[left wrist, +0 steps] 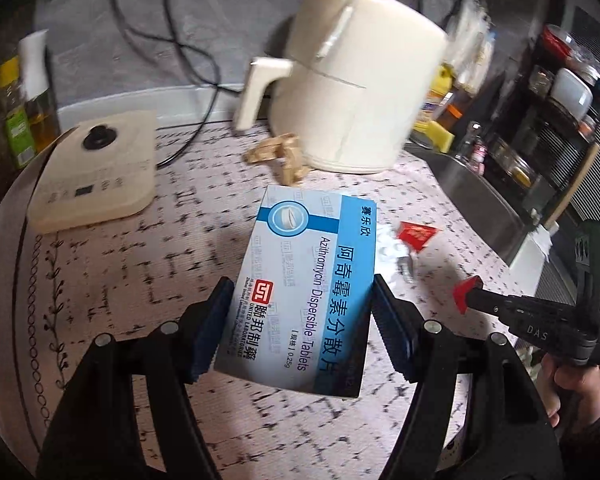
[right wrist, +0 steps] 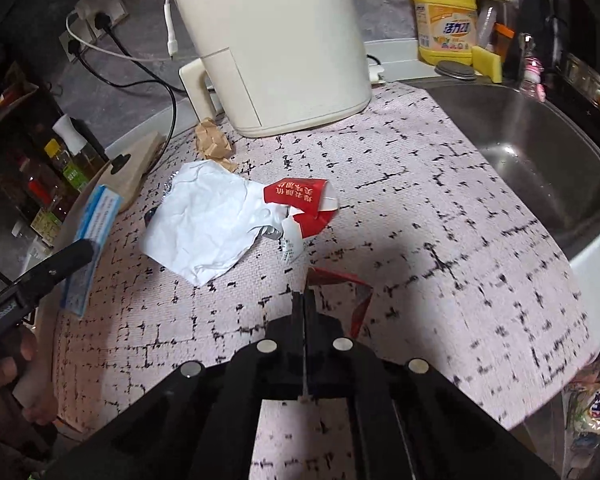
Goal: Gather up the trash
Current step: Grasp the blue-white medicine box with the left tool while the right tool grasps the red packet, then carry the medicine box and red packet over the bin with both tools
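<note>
Left fingers: blue pads (left wrist: pixel 214 328) of the left gripper (left wrist: pixel 300 328) press on both long sides of the medicine box (left wrist: pixel 304 280), clamped around it
Medicine box: blue and white carton held between the left pads, lifted off the tablecloth (left wrist: pixel 140 264), its far end pointing toward the air fryer (left wrist: pixel 352 80); from the right wrist view it shows edge-on at the left (right wrist: pixel 94 236)
Right fingers: right gripper (right wrist: pixel 305 300) is pinched tight, its two black fingers (right wrist: pixel 298 320) meeting with only a thin slit between them
Red scrap: a piece of red wrapper (right wrist: pixel 340 278) lies just at and to the right of the right fingertips, one edge running into the closed tips; it looks nipped, though the contact is partly hidden
Right gripper from the left view: red-tipped nose (left wrist: pixel 466 290) low over the cloth, a hand (left wrist: pixel 572 384) on its handle
Other trash: crumpled white paper (right wrist: pixel 204 220) and a torn red cup (right wrist: pixel 304 204) lie together ahead of the right fingers, apart from them; brown crumpled paper (right wrist: pixel 212 144) sits against the air fryer's base
Surroundings: steel sink (right wrist: pixel 540 140) to the right, yellow detergent bottle (right wrist: pixel 446 20) behind it
</note>
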### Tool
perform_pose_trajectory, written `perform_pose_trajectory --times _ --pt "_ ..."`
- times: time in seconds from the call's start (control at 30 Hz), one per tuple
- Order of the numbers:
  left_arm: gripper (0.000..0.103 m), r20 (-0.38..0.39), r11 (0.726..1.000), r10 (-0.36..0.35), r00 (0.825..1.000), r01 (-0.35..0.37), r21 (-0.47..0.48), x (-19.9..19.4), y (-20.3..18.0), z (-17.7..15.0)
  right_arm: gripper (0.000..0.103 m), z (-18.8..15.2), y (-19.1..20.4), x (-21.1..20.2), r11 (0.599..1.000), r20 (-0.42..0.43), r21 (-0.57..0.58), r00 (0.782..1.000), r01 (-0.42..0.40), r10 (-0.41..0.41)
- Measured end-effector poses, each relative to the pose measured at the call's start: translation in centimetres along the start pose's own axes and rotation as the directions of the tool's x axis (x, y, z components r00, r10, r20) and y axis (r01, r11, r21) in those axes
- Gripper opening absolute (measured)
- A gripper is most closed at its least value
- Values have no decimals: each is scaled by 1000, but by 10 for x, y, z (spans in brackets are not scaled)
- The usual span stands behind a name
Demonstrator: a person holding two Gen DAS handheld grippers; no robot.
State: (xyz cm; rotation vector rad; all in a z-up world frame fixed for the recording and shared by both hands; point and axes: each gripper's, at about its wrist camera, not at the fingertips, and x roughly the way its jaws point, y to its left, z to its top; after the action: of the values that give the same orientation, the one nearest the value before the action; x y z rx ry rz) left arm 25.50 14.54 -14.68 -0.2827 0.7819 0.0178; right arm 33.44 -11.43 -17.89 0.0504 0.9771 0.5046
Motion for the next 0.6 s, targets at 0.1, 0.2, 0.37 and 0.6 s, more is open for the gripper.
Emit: perform_pose_trajectory --times 0.1,0.2,0.37,0.6 --pt "69 15 999 -31 999 30 30 -1 -19 2 1 -7 -6 -21 1000 27 16 1000 5 -6" --pt "69 12 997 -68 998 67 30 1 -40 0 1 -13 -15 -41 999 49 28 999 18 -19" --pt "69 -11 990 -119 993 120 73 2 -76 -7 1 -31 -40 -78 996 72 73 995 57 -63" --pt "69 -56 968 -202 978 208 139 7 -139 -24 1 -67 -84 -129 980 88 156 986 126 -141"
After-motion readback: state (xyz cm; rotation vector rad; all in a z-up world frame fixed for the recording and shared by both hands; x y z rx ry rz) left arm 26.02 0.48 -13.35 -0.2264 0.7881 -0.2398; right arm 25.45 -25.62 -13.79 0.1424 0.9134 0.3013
